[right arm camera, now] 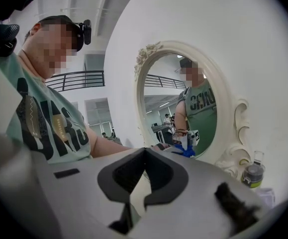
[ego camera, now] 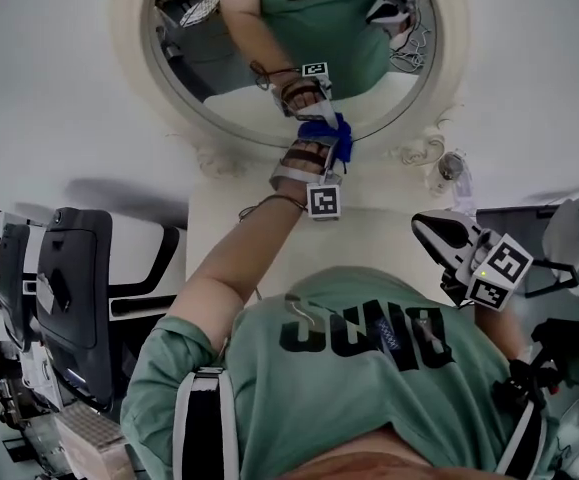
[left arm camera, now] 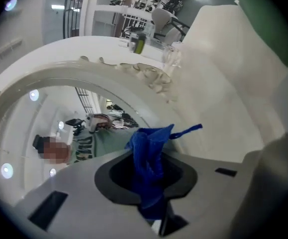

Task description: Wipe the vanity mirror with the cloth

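My left claw (ego camera: 319, 153) is clenched on the crumpled blue cloth (left arm camera: 148, 153). The cloth is pressed to the glass of the round vanity mirror in its cream carved frame (ego camera: 134, 48), right at the lower edge where glass meets frame. My right claw (ego camera: 429, 228) hangs back near the front right corner of the white vanity tabletop (ego camera: 224, 228), closed with nothing in it.

The grip worries me. Only a bunched fold sits between the jaws and a loose tail sticks out, so a hard sweep could drag the cloth free or let the bare jaws scrape the glass. So low on the mirror, the cloth may also catch on the carved scrollwork. A small dark-capped bottle (right arm camera: 253, 176) stands by the frame's right foot, and a wide stroke that way could tip it.
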The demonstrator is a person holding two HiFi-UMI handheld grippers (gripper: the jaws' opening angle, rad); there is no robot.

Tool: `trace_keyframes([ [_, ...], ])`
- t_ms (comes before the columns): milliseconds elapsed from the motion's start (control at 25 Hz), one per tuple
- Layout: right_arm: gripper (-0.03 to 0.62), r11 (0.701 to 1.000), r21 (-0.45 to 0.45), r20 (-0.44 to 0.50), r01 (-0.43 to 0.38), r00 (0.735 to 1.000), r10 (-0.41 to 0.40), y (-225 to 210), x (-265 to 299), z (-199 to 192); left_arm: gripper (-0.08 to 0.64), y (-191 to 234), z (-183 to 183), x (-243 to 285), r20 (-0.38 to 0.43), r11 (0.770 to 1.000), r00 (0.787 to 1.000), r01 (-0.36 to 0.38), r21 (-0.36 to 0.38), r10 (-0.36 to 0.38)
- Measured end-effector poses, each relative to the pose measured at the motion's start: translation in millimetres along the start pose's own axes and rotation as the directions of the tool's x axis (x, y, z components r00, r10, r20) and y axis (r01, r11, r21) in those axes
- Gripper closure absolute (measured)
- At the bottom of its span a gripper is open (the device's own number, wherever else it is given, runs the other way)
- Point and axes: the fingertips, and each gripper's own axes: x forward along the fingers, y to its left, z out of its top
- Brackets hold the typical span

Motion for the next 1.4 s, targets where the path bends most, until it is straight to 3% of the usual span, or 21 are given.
trace_keyframes([
  [80, 0.588, 1.000, 0.004, -0.001, 0.006, 1.000, -0.006, -1.5, -0.9, -0.7, 0.480, -18.1, -1.3, 5.6, -0.011, 0.999, 0.999, 0.044, -0.027, -0.044],
  [280, 0.588, 1.000, 0.001, 0.008, 0.008, 1.000, -0.008, -1.9, 0.1, 0.6, 0.483, -17.6, 0.9, 7.1, -0.014, 0.997, 0.999, 0.045, -0.066, -0.046],
  [360, 0.588, 1.000, -0.006, 0.011, -0.001, 1.000, 0.001, 1.5, 3.0, 2.6, 0.484, -21.0, 1.9, 6.1, -0.015, 0.994, 0.997, 0.079, -0.081, -0.081],
  [480, 0.588, 0.999, -0.029, 0.017, -0.012, 1.000, 0.013, 5.2, 6.0, 8.3, 0.482, -18.5, -0.3, -0.8, -0.008, 0.968, 0.983, 0.181, -0.174, -0.186],
  [520, 0.588, 0.999, -0.033, 0.020, -0.012, 1.000, 0.013, 4.9, 5.5, 9.8, 0.480, -8.4, -2.2, -6.4, 0.000, 0.960, 0.982, 0.185, -0.209, -0.190],
  [600, 0.588, 1.000, -0.031, 0.028, -0.005, 1.000, 0.006, 2.2, 2.8, 11.6, 0.479, 34.6, -5.3, -24.8, 0.028, 0.959, 0.992, 0.123, -0.256, -0.120],
  [720, 0.588, 1.000, -0.026, 0.040, 0.002, 0.999, -0.001, -2.1, -1.0, 13.6, 0.479, 145.2, -4.9, -67.6, 0.072, 0.956, 0.994, -0.056, -0.289, 0.081],
  [800, 0.588, 1.000, -0.028, 0.046, -0.002, 0.999, 0.004, -1.7, -0.5, 15.0, 0.479, 226.8, -3.5, -101.2, 0.085, 0.942, 0.972, -0.188, -0.279, 0.219],
  [880, 0.588, 0.999, -0.034, 0.053, -0.014, 0.998, 0.015, 1.0, 2.3, 17.2, 0.479, 300.2, -1.9, -131.2, 0.083, 0.918, 0.936, -0.314, -0.240, 0.342],
  [1000, 0.588, 0.999, -0.045, 0.064, -0.025, 0.998, 0.028, 3.7, 5.8, 19.2, 0.479, 386.6, -0.1, -159.9, 0.058, 0.872, 0.880, -0.456, -0.177, 0.471],
  [1080, 0.588, 0.999, -0.043, 0.072, -0.021, 0.997, 0.024, 2.5, 5.3, 19.1, 0.479, 425.3, 1.2, -166.2, 0.037, 0.851, 0.856, -0.508, -0.133, 0.516],
  [1160, 0.588, 0.999, -0.031, 0.080, -0.013, 0.997, 0.016, 0.5, 3.2, 18.0, 0.479, 449.2, 0.5, -166.5, 0.010, 0.843, 0.845, -0.534, -0.065, 0.535],
  [1280, 0.588, 1.000, -0.015, 0.093, 0.003, 0.996, -0.001, -5.3, -1.6, 16.0, 0.479, 467.4, -5.3, -159.7, -0.031, 0.838, 0.838, -0.546, -0.001, 0.545],
  [1400, 0.588, 1.000, -0.010, 0.107, 0.011, 0.994, -0.010, -8.4, -4.6, 16.2, 0.479, 470.1, -10.7, -151.3, -0.055, 0.839, 0.838, -0.544, 0.017, 0.544],
])
